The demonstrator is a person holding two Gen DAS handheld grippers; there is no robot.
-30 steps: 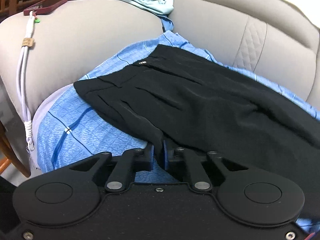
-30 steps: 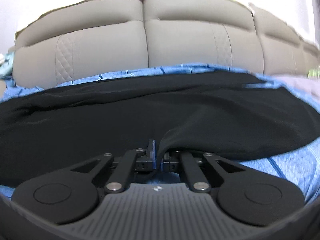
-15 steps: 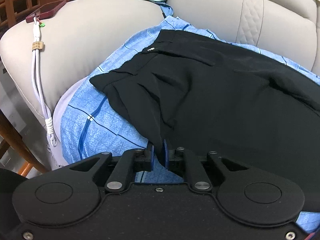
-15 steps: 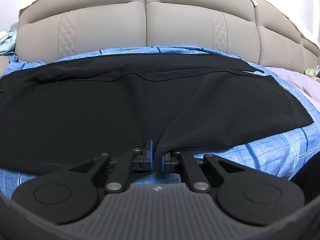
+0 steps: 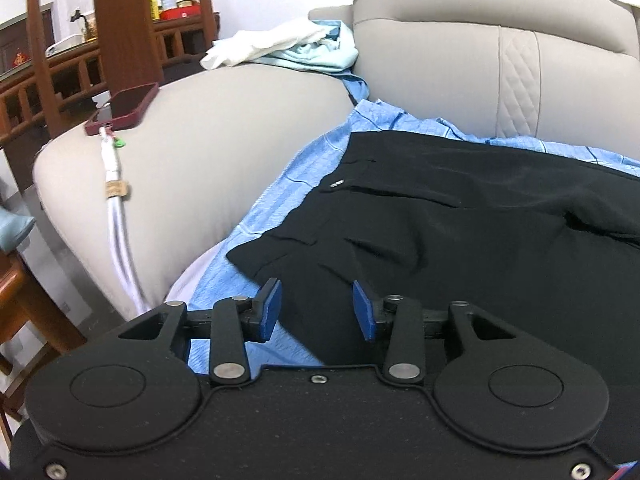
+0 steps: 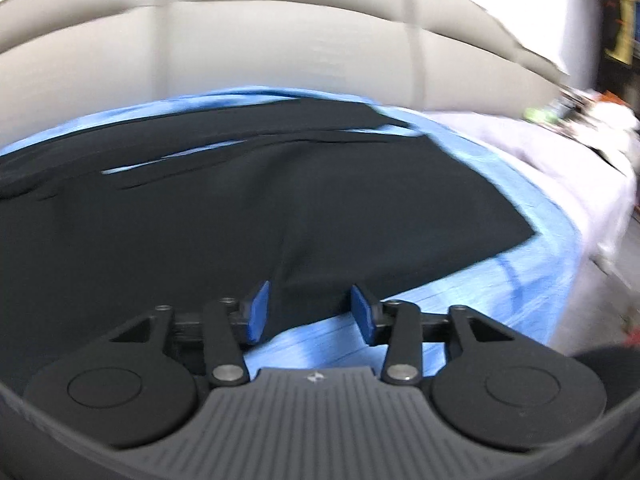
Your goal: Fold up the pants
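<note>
Left gripper [image 5: 317, 310]: your jaws stand wide apart, blue pads [image 5: 269, 311] bare, nothing between them. The near edge of the pants [image 5: 460, 240] lies just below and ahead of the opening, loose.

Right gripper [image 6: 308, 311]: jaws likewise wide, gripping nothing. This view is smeared by motion, so you can judge the cloth's edge only roughly; it seems to run under the gap, with a raised ridge climbing away from it.

Pants: black, spread lengthwise along the sofa seat on the blue sheet [image 5: 256, 240], waistband end toward your left, leg ends toward your right. A soft crease crosses the upper layer and the edges do not quite match at the far side, where slivers of blue show through.

Sofa [image 5: 460, 60]: beige, armrest at your left.

Phone [image 5: 124, 108]: red case, on the armrest top, with a white cable [image 5: 120, 236] hanging down its side.

Loose clothes [image 5: 288, 46]: white and pale blue, heaped at the armrest's back.

Risks, as judged from here:
- Regrip too deep and you pinch the sheet with the trousers, dragging both.
- Take only the top layer and the fold skews, since the layers already sit uneven.
- Swing your left hand wide and you may snag the cable and pull the phone off.
</note>
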